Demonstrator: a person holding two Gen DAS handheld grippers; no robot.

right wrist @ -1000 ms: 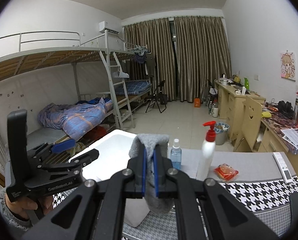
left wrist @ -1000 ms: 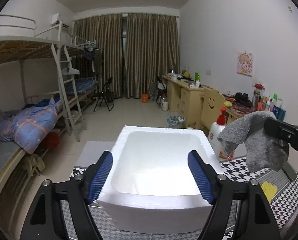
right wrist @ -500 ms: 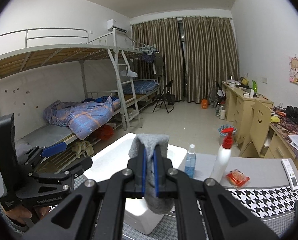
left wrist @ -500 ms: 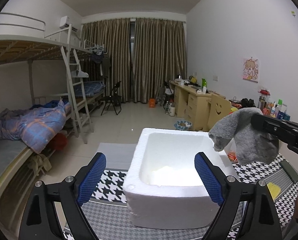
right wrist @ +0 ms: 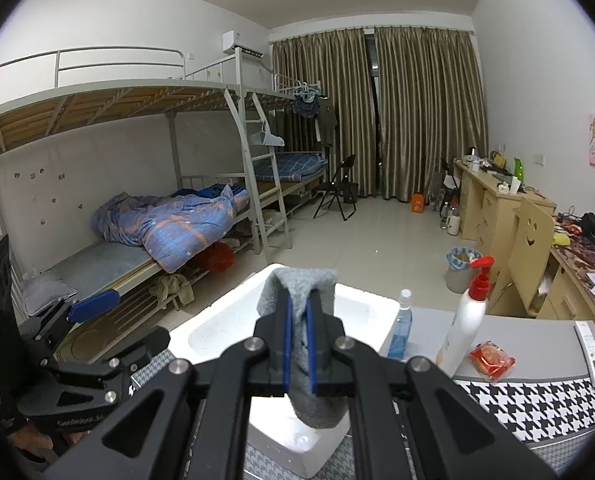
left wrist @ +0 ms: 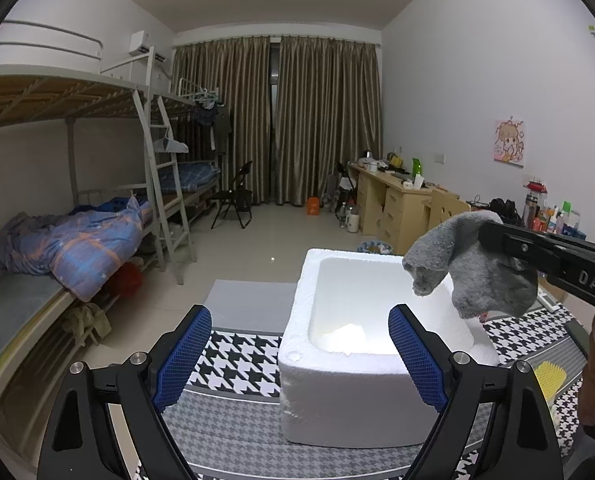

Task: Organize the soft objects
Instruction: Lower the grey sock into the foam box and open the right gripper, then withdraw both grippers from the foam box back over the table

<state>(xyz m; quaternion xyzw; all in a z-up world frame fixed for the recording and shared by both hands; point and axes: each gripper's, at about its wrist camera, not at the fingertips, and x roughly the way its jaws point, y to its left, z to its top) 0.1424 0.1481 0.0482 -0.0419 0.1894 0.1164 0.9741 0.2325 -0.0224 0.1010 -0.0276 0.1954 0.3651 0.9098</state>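
Behind everything we saw a dormitory room with brown curtains [left wrist: 281,120], a bunk bed [left wrist: 77,184] along one wall and wooden desks [left wrist: 397,200] along the other.

From the left wrist camera, we looked down on a houndstooth cloth [left wrist: 241,364] covering the table. On it sat a white foam box [left wrist: 361,392], open at the top and nearly bare inside but for a pale lump near its front wall. Our left gripper [left wrist: 299,356] hovered in front of that box with its blue pads spread wide and nothing between them; the right-hand pad overlapped the box's front rim in the picture. Over to the right, the right gripper [left wrist: 513,246] came in from the side, pinching a grey sock [left wrist: 473,272] that dangled above the box's far right corner. A yellow brush-like thing [left wrist: 551,376] lay on the cloth at the right edge.

Switching to the right wrist camera, we found the jaws of the right gripper [right wrist: 298,344] clamped tight on the grey sock [right wrist: 317,404], its folded top poking above the pads and its toe hanging below, over the foam box [right wrist: 217,324]. Beyond stood a blue spray bottle [right wrist: 401,328], a white pump bottle [right wrist: 465,320] with a red head, and a red packet [right wrist: 491,360]. The left gripper [right wrist: 93,320] sat low at the left.
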